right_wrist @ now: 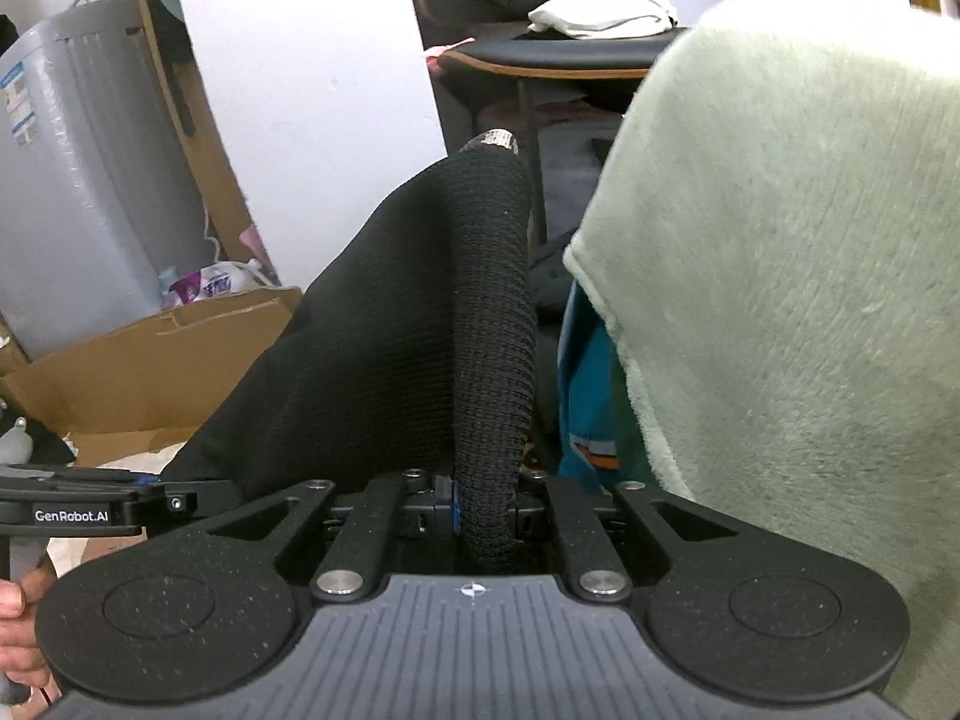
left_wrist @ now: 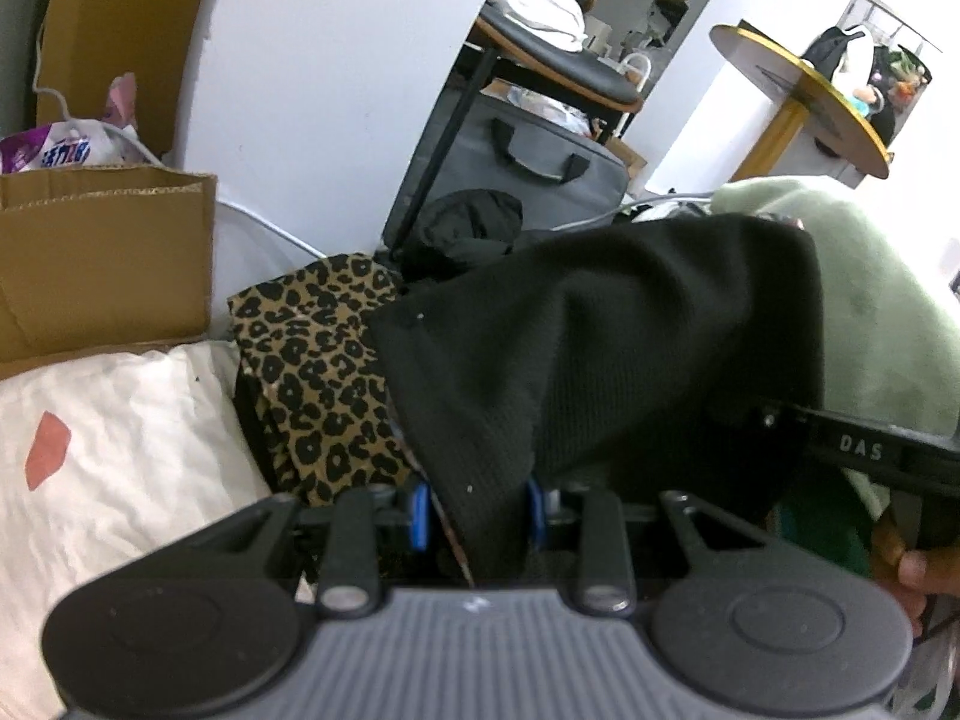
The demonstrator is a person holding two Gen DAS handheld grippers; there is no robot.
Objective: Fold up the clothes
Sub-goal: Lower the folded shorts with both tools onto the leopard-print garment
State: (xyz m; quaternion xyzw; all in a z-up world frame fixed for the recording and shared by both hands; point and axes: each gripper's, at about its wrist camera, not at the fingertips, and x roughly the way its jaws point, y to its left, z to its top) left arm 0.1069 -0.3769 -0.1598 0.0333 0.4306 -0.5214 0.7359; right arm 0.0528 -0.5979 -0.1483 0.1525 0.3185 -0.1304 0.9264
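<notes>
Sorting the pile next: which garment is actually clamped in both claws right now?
The black knit garment. The left claw and right claw both pinch it; the leopard-print fabric and pale green fleece lie free.

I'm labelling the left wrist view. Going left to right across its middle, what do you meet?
White cloth → leopard-print cloth → black garment, pinched in the left gripper → green fleece.
</notes>
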